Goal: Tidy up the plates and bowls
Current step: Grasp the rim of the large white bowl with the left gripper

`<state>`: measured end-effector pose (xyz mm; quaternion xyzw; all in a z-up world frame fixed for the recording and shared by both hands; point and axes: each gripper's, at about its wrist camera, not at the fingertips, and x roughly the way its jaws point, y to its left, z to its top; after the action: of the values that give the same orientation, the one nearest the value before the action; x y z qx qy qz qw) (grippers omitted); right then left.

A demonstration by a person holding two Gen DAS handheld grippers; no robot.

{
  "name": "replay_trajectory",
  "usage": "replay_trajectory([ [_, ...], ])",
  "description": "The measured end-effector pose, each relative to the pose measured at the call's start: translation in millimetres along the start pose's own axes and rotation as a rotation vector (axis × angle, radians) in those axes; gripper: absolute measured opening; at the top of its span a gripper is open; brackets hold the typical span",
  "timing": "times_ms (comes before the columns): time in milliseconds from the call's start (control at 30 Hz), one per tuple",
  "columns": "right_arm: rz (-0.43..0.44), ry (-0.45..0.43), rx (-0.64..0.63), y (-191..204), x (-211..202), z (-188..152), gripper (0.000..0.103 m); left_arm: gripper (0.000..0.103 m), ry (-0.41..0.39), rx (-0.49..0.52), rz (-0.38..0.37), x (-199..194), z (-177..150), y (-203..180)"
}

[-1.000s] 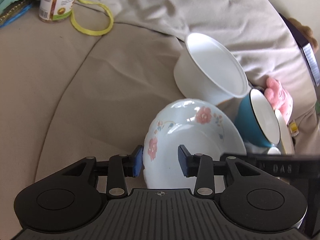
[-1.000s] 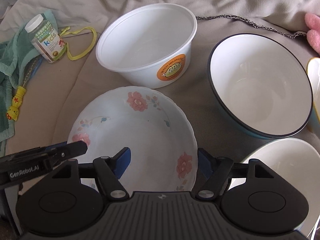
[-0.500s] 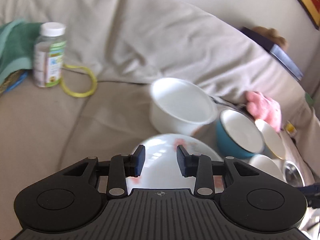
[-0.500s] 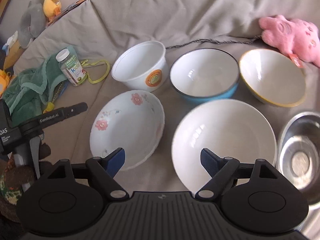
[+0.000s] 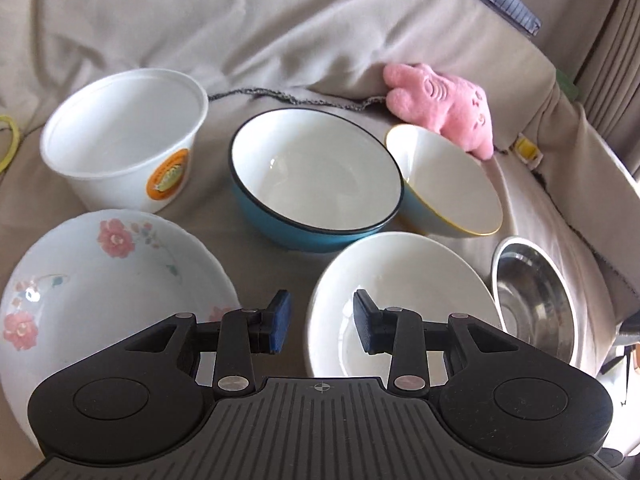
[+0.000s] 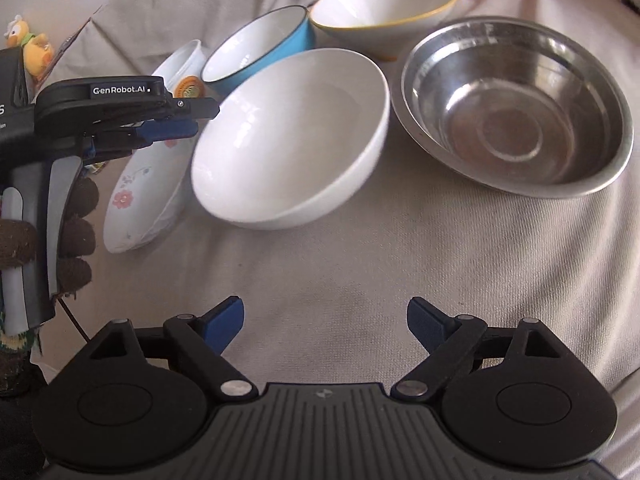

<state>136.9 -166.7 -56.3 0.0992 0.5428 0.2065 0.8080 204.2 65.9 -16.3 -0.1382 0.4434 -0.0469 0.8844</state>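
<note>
Left wrist view: six dishes sit spread out on a beige sofa cushion (image 5: 360, 32), none stacked. Back row: white plastic tub (image 5: 120, 136) w/ orange sticker, blue bowl (image 5: 316, 176), yellow-rimmed bowl (image 5: 448, 184) touching it. Front row: floral plate (image 5: 104, 280), white bowl (image 5: 400, 280), steel bowl (image 5: 532, 300). Pink plush toy (image 5: 440, 104) lies behind the yellow-rimmed bowl. Left gripper (image 5: 320, 322) hangs above the near left rim of the white bowl; jaws partly apart, nothing between the pads, no grasp.

Right wrist view: same set from the other side. White bowl (image 6: 292, 136) is tilted, just beside the steel bowl (image 6: 516, 104); floral plate (image 6: 144, 196) leans at its left; blue bowl (image 6: 260, 52) and yellow-rimmed bowl (image 6: 384, 12) sit behind. Right gripper (image 6: 325, 322) is over bare cushion, well short of any dish; jaws are opening wide, empty. Left gripper (image 6: 172, 120) shows at the left edge, held by a gloved hand (image 6: 76, 236), its tips near the white bowl's rim.

Progress, by my read: barely begun. No nesting or piling visible; all bowls + the plate remain to be grouped. White bowl looks like the likely first pick.
</note>
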Motion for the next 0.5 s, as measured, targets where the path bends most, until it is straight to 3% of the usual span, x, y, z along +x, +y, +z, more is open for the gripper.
replay_trajectory([
  [133,-0.007,0.068,0.044,-15,20,3,0.103,0.038,0.031,0.021,0.022,19,2,-9],
  [333,0.041,0.036,0.029,-21,18,-1,0.103,0.037,0.062,0.049,0.056,34,1,-13],
  [500,0.032,-0.027,0.062,-19,17,-12,0.103,0.037,0.07,0.083,0.088,41,1,-19],
])
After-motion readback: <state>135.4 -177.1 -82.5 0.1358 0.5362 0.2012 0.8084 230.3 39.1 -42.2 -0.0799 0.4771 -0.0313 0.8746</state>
